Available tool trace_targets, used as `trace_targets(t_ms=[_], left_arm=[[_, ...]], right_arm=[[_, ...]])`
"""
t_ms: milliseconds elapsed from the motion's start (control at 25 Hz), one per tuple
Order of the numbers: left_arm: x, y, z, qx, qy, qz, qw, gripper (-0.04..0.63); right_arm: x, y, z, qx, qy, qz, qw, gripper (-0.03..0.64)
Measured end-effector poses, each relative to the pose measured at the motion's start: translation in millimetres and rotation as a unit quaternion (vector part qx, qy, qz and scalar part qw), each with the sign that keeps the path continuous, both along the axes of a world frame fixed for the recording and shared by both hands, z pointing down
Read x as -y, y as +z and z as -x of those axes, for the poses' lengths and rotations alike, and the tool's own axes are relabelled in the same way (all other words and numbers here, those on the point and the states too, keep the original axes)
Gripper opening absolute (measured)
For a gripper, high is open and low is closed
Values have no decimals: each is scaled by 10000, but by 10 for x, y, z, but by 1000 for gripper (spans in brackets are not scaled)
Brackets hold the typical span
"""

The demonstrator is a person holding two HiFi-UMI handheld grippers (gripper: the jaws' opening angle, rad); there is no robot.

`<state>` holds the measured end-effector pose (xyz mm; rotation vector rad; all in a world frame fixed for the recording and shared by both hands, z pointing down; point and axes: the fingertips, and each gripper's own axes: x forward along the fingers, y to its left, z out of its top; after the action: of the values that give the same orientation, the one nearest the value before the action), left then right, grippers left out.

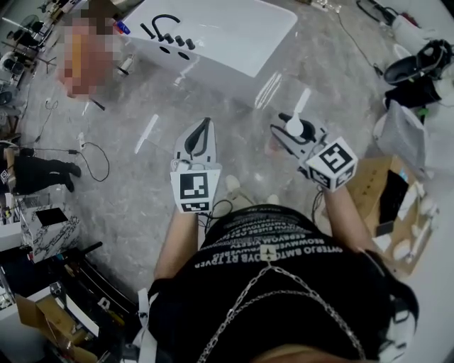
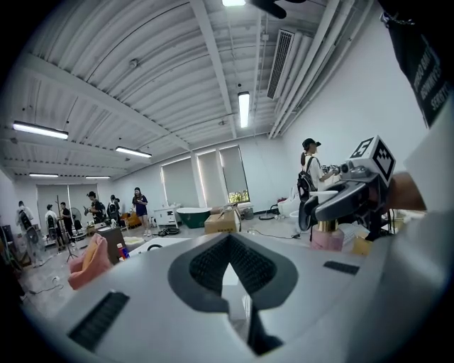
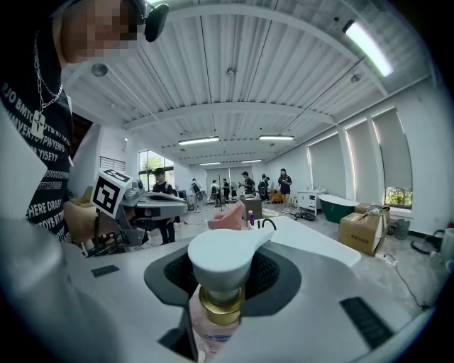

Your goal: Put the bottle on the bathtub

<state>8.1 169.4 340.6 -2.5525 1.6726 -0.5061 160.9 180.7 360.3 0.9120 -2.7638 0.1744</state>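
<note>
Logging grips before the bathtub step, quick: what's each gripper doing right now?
Left gripper: closed, nothing between its fingers.
Right gripper: closed on the pump bottle.

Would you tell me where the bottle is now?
The bottle is held in the right gripper, right of centre in the head view, short of the bathtub.

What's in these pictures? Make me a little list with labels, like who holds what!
left claw: tips together, holding nothing
right claw: shut on the pink pump bottle
bathtub: white, on the floor ahead of the person
black tap: on the bathtub's rim
job done: not yet, the bottle is in the claw, away from the bathtub
</note>
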Motion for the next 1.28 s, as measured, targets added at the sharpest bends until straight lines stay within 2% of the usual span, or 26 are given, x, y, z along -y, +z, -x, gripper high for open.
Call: trace_targets(t_ms=[320,920,1080,1280], left_arm=[[377,-43,429,87,75,-101,9999,-3],[951,-105,1291,-206,201,-195,9994,-3],[1020,-51,1396,-223,251,-166,9993,-3],[1050,-3,1349,-298,402,-113,9987,-3]], right_arm=[[374,-48,460,-31,46,83,10000,124],[897,-191,1326,-172,138,-113,9997,124],[924,-188,1428,-186,185,-108,9996,124],[923,-179,1430,-252,292,-59,9992,124]])
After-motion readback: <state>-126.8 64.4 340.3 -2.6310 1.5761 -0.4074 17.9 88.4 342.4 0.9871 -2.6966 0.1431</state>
